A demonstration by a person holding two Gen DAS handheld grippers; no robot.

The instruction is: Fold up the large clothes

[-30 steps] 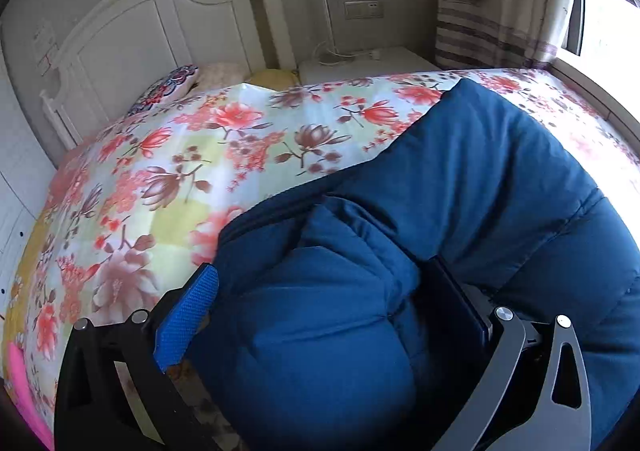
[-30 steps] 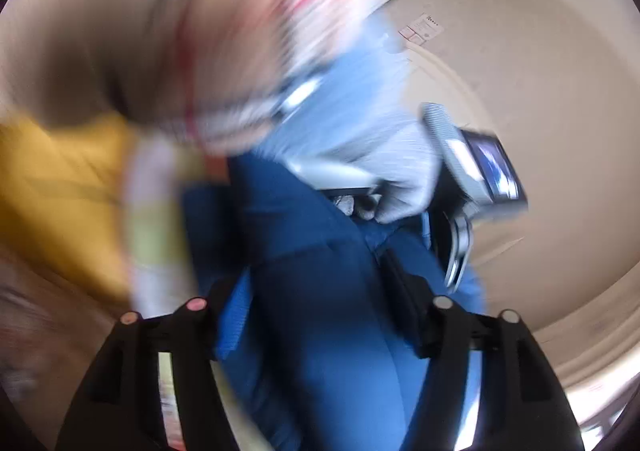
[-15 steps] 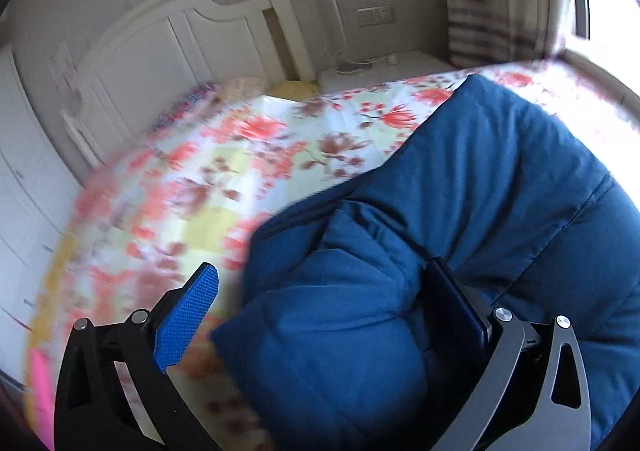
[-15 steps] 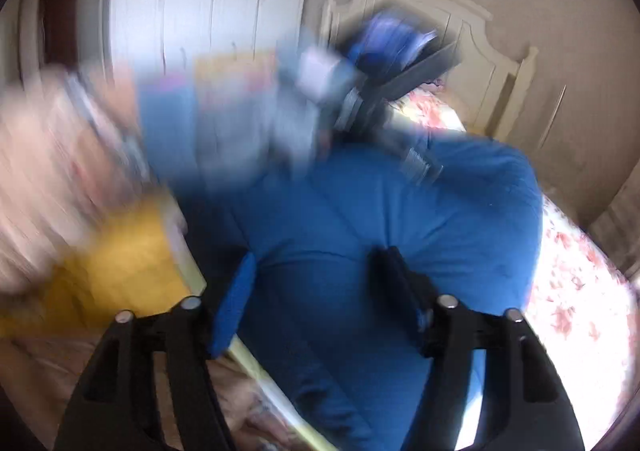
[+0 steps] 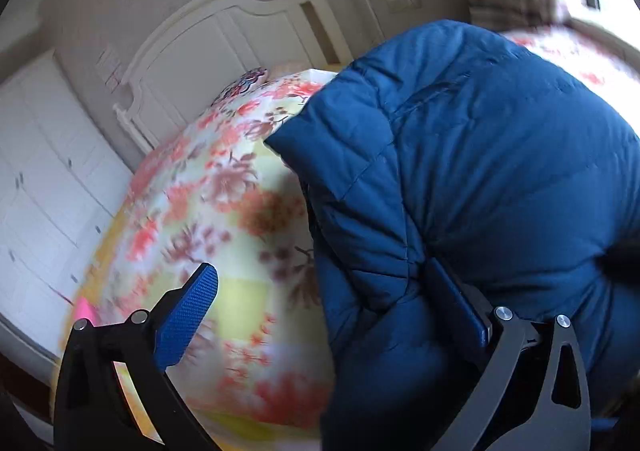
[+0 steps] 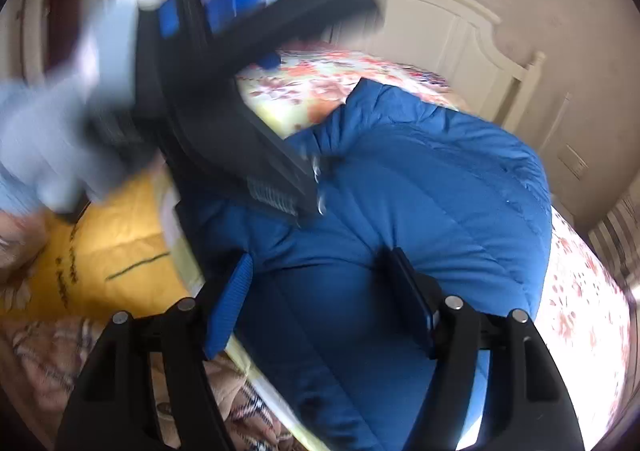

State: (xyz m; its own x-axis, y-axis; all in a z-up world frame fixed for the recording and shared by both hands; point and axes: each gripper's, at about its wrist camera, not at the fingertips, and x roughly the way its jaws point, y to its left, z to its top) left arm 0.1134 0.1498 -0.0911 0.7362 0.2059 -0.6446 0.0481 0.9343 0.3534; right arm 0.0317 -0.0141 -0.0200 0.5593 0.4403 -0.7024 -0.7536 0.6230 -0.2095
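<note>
A blue padded jacket (image 5: 480,179) is seen lying in a puffed, partly folded heap on a bed covered by a floral sheet (image 5: 224,203). In the left wrist view, the jacket fills the right half of the picture, and bare sheet is shown to its left. The left gripper (image 5: 332,311) is held with its jaws wide apart: the left pad (image 5: 188,315) stands free above the sheet, while the right finger is set against a fold of the jacket, its pad mostly hidden by the fabric. No clamping is shown; the fabric lies only beside the right finger. In the right wrist view, the right gripper (image 6: 320,307) is seen with its jaws apart and a broad bulge of jacket between them. The fabric lies close to both pads (image 6: 230,303), but it cannot be told whether it is pressed. The left gripper is seen, blurred, at upper left of this view, above the jacket's near edge, with a light blue sleeve beside it. A white headboard (image 6: 460,27) is located behind the bed. A yellow quilt (image 6: 104,263) hangs at the bed's near side.
</note>
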